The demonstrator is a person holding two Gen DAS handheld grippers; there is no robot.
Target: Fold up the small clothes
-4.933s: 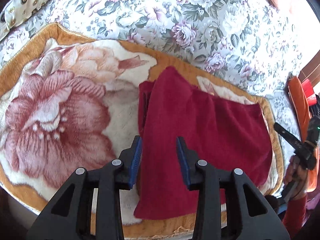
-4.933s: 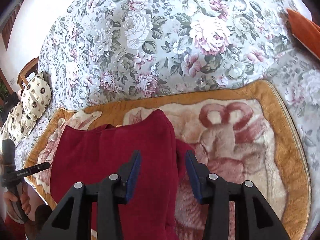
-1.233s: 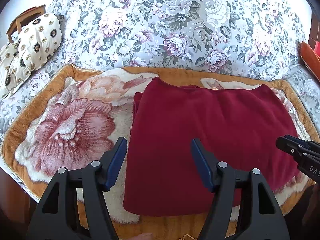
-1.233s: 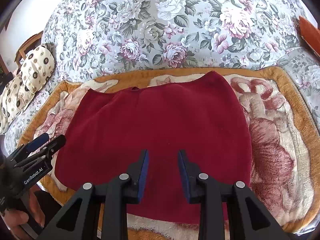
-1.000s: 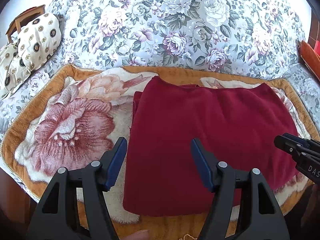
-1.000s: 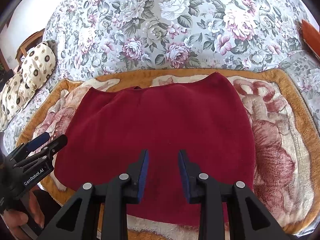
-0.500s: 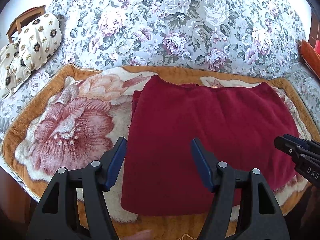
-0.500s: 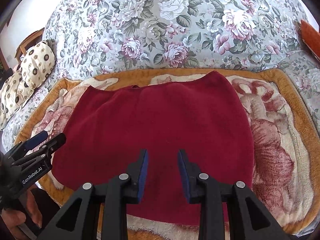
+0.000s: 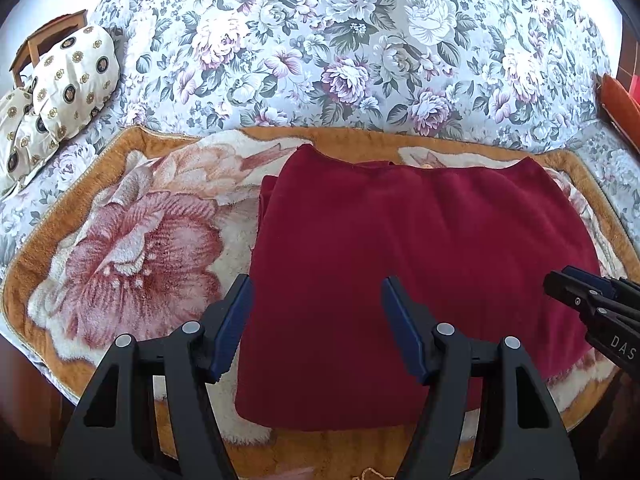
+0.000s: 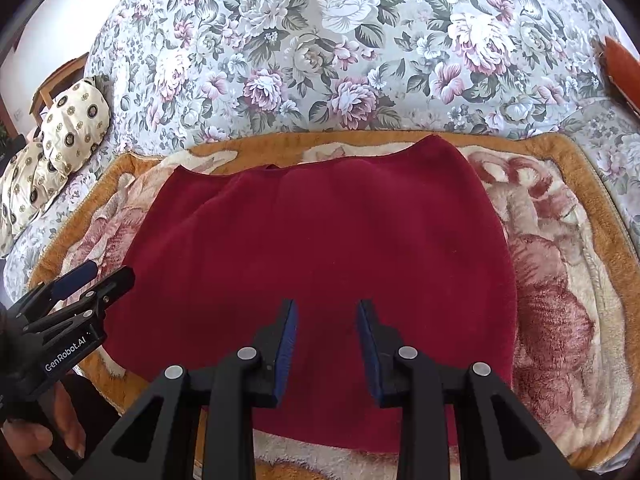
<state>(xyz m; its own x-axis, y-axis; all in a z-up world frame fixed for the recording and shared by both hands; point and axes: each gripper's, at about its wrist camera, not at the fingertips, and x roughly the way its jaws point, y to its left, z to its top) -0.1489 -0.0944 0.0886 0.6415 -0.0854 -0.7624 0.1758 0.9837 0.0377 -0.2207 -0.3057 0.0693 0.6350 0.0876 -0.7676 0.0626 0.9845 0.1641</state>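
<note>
A dark red garment (image 9: 420, 248) (image 10: 320, 248) lies folded flat on a plush rose-patterned blanket (image 9: 132, 240) (image 10: 560, 280). Its folded sleeve edge shows along its left side in the left wrist view. My left gripper (image 9: 316, 292) hovers above the garment's near left part, jaws wide open, nothing between them. My right gripper (image 10: 327, 312) hovers above the near middle of the garment with a narrower gap, holding nothing. Each gripper also shows in the other's view: the right gripper (image 9: 576, 284) at the right edge, the left gripper (image 10: 96, 276) at the left, held by a hand (image 10: 36, 440).
The blanket rests on a bed with a floral cover (image 9: 352, 48) (image 10: 340, 48). Patterned cream pillows (image 9: 68, 76) (image 10: 72, 120) lie at the far left beside a wooden chair (image 9: 48, 32). An orange cloth (image 9: 620, 104) (image 10: 620, 68) sits at the right edge.
Since several seconds ago both grippers have drawn back from the garment, which now lies flat and squared. The left jaws stand wider, the right narrower. Over the last second nothing moved.
</note>
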